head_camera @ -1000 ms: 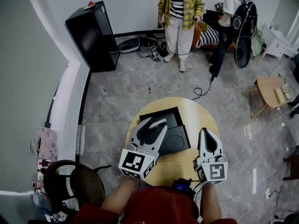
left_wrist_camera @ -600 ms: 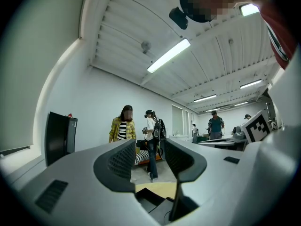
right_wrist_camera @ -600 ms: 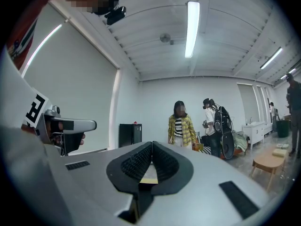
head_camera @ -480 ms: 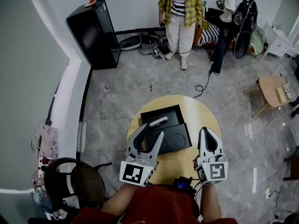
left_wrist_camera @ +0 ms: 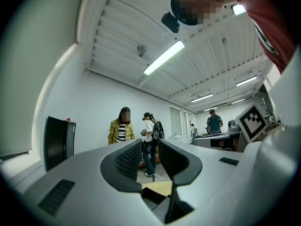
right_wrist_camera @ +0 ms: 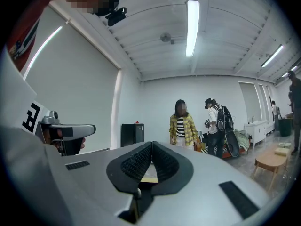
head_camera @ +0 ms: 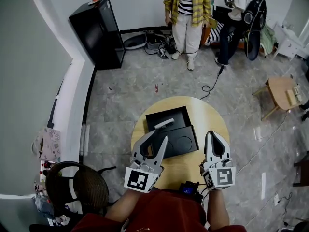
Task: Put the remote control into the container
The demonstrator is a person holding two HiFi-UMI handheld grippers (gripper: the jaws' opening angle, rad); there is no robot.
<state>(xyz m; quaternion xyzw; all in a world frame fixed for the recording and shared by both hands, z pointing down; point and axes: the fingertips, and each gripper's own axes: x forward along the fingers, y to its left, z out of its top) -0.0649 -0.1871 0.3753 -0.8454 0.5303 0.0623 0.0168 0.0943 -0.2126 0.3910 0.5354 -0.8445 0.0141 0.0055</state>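
Remote control (head_camera: 164, 123): pale, lying inside the open black container (head_camera: 179, 114) on the far half of the round wooden desk (head_camera: 212, 117), not touching either tool. Left tool (head_camera: 159, 135): over the desk's near side, jaws partly apart, just been closing, nothing between them. Right tool (head_camera: 215, 135): jaws together, empty.

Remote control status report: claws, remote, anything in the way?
Left claw open, empty, jaws just been closing. Right claw shut, empty. Slim grey remote control lies in black rectangular container. Nothing in the way.
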